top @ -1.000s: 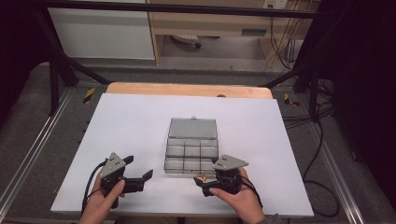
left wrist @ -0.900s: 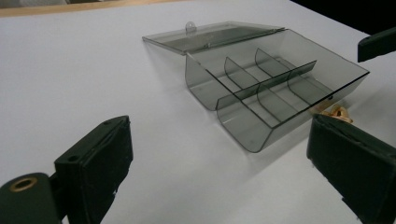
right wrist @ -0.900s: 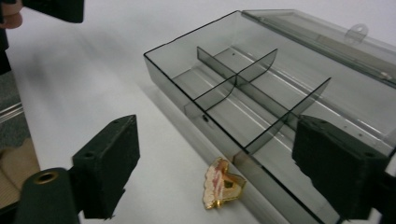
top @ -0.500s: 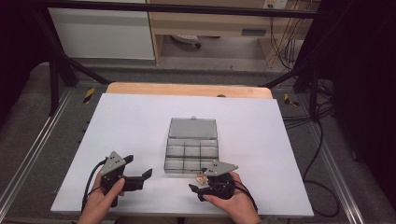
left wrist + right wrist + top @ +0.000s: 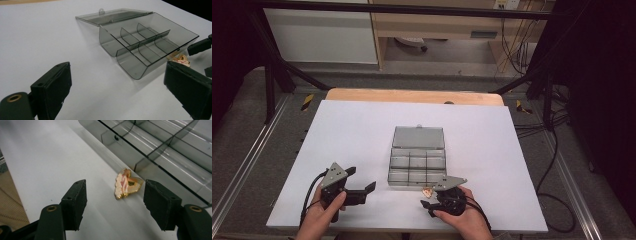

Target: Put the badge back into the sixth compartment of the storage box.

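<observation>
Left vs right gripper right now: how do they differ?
The right gripper has a small gold-and-pink trinket lying between its jaws, untouched; the left gripper has bare table between its jaws. The right's jaws have just been closing; the left's stand wider. Both are open, low over the white table, near the open compartment box.

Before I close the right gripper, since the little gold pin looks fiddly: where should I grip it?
Take the pin across its scalloped and pointed edges, from above on the side away from the box; it lies flat, close against the box wall.
</observation>
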A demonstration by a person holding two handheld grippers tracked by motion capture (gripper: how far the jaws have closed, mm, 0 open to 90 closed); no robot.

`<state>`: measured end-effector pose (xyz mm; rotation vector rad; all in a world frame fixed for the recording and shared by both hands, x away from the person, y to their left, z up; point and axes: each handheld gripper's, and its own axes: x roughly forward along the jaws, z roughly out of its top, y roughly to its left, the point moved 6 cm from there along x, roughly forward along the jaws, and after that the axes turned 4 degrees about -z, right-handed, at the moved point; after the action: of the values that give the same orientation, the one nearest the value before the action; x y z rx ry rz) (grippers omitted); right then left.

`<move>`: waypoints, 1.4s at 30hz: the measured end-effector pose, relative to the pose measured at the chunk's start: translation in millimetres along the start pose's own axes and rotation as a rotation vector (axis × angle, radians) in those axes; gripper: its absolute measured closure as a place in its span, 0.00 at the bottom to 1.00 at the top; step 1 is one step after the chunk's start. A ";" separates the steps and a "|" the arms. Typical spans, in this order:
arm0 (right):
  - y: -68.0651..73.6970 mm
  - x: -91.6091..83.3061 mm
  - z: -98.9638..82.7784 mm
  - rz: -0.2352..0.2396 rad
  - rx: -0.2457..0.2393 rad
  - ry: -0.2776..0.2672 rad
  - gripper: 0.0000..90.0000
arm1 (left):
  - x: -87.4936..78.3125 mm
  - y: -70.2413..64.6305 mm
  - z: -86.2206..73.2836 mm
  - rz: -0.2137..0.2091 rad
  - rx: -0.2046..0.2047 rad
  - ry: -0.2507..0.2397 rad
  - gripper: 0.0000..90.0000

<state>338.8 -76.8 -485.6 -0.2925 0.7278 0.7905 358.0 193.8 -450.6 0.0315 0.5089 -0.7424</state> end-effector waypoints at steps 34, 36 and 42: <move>5.1 26.5 11.9 0.059 -0.044 0.000 0.67 | 2.4 -2.0 0.2 -0.008 0.003 0.003 0.09; 6.6 28.7 13.7 0.066 -0.061 0.000 0.67 | 2.6 -1.8 0.1 -0.007 0.004 0.004 0.09; 11.6 31.4 14.8 0.034 -0.112 -0.004 0.68 | 3.1 -1.9 -0.1 -0.007 0.007 0.008 0.09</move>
<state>352.5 -44.6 -496.3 -0.3803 0.6877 0.8653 358.6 190.4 -451.9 0.0392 0.5139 -0.7516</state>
